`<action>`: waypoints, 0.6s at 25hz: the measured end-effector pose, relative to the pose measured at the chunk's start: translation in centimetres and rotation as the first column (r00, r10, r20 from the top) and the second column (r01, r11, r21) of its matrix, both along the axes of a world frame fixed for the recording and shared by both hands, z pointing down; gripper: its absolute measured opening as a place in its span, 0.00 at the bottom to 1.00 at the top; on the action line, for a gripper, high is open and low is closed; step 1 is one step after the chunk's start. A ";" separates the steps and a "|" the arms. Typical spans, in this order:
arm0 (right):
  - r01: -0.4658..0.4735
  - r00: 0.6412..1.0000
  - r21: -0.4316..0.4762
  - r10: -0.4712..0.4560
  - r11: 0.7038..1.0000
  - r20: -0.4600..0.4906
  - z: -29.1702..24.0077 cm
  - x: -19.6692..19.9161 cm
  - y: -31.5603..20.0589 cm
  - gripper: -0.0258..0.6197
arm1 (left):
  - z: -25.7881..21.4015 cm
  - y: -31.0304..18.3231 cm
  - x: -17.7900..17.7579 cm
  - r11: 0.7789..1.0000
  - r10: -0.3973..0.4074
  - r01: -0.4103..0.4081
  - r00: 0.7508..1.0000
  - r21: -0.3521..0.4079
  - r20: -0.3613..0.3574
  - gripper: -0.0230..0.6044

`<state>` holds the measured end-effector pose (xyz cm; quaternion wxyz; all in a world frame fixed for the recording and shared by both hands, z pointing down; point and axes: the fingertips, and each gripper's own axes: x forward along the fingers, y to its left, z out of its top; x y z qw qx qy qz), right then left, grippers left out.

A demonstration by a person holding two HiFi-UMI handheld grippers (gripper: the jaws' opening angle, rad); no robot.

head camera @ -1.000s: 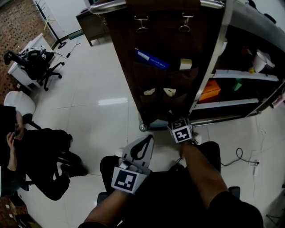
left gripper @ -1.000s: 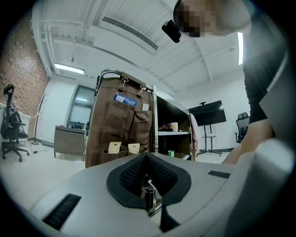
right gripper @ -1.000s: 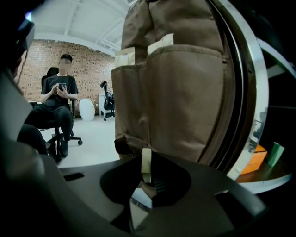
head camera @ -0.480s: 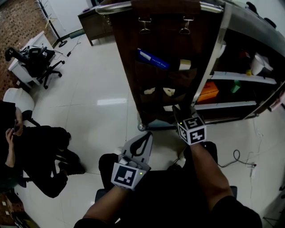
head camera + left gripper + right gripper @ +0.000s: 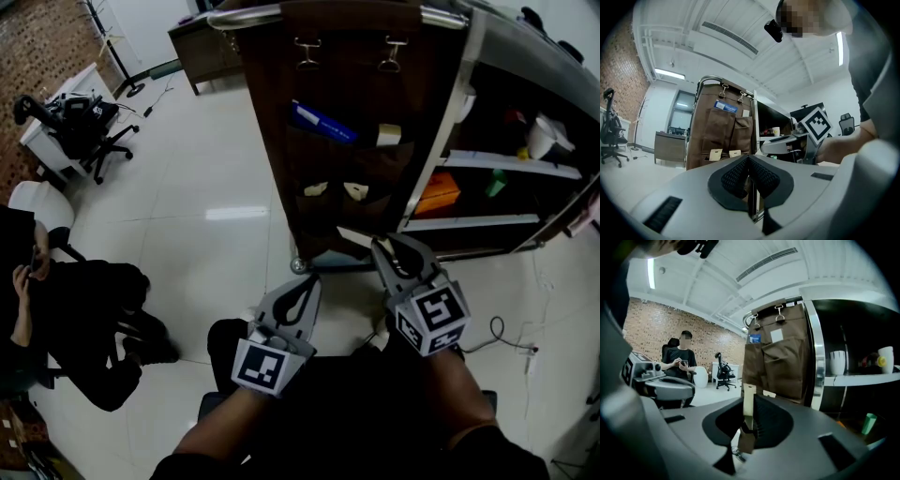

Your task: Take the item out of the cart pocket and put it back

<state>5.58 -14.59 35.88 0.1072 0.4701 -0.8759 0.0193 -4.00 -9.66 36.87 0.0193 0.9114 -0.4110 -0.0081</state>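
Note:
A brown hanging organizer (image 5: pixel 347 122) with pockets covers the end of the cart. My right gripper (image 5: pixel 382 251) is just in front of its lowest pockets, shut on a flat cream card (image 5: pixel 353 233) that pokes out to the left of the tips. In the right gripper view the card (image 5: pixel 748 399) stands upright between the pads (image 5: pixel 761 420), clear of the organizer (image 5: pixel 780 357). My left gripper (image 5: pixel 302 298) is lower and to the left, shut and empty; its own view shows the pads (image 5: pixel 761 176) meeting with nothing between them.
Higher pockets hold a blue packet (image 5: pixel 319 120), a cream block (image 5: pixel 388 136) and two cream tags (image 5: pixel 316 189). The cart shelves (image 5: pixel 506 161) carry an orange box (image 5: pixel 441 192) and cups. A seated person (image 5: pixel 56 309) is at the left, a cable (image 5: pixel 511 333) on the floor at the right.
My right gripper has drawn back from the low pocket toward me and to the right, bringing the cream card out with it. The left gripper has hardly moved.

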 end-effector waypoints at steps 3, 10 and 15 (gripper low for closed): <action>0.025 1.000 0.006 -0.025 1.000 0.016 0.0 -0.5 2.4 0.13 | -0.1 0.2 0.3 1.000 0.008 -0.008 1.000 0.008 -0.001 0.04; 0.040 0.999 -0.059 -0.037 0.997 0.037 3.1 -1.3 5.1 0.13 | -0.3 0.2 0.2 1.000 0.001 -0.001 1.000 0.023 -0.001 0.04; 0.054 0.998 -0.081 -0.052 0.995 0.028 4.2 -1.7 5.5 0.13 | -0.3 0.2 0.1 1.000 -0.008 0.008 1.000 0.022 0.005 0.04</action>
